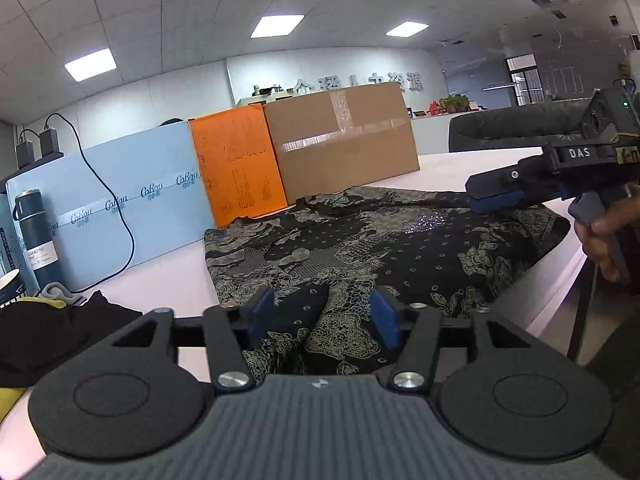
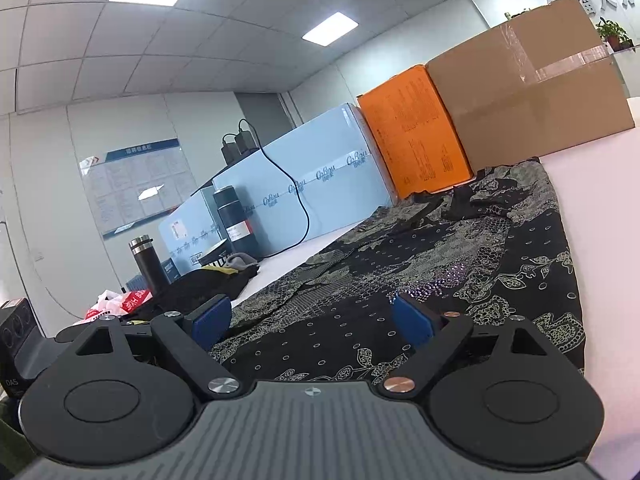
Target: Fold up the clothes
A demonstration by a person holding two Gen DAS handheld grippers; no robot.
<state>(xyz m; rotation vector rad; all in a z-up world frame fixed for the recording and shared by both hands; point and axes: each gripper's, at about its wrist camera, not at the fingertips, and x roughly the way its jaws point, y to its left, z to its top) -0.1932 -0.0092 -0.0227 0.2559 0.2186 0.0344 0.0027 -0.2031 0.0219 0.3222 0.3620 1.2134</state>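
Observation:
A black garment with a beige lace-like pattern [image 1: 400, 248] lies spread on the pink table [image 1: 160, 280]. My left gripper [image 1: 322, 298] is at the garment's near edge. Its blue pads [image 1: 262, 314] stand apart, with a low hump of the fabric between them that they do not press. My right gripper [image 1: 494, 196], held by a hand [image 1: 604, 240], hovers over the garment's right side. In the right wrist view the right gripper [image 2: 312, 302] is wide open just above the garment [image 2: 460, 248], with nothing held between its pads [image 2: 414, 322].
A brown cardboard box [image 1: 340, 140], an orange box [image 1: 236, 168] and a light blue box [image 1: 120, 200] with a black cable line the table's far side. A dark bottle [image 1: 36, 232] and a heap of dark clothes [image 1: 52, 336] sit at the left. The table edge [image 1: 552, 300] runs close on the right.

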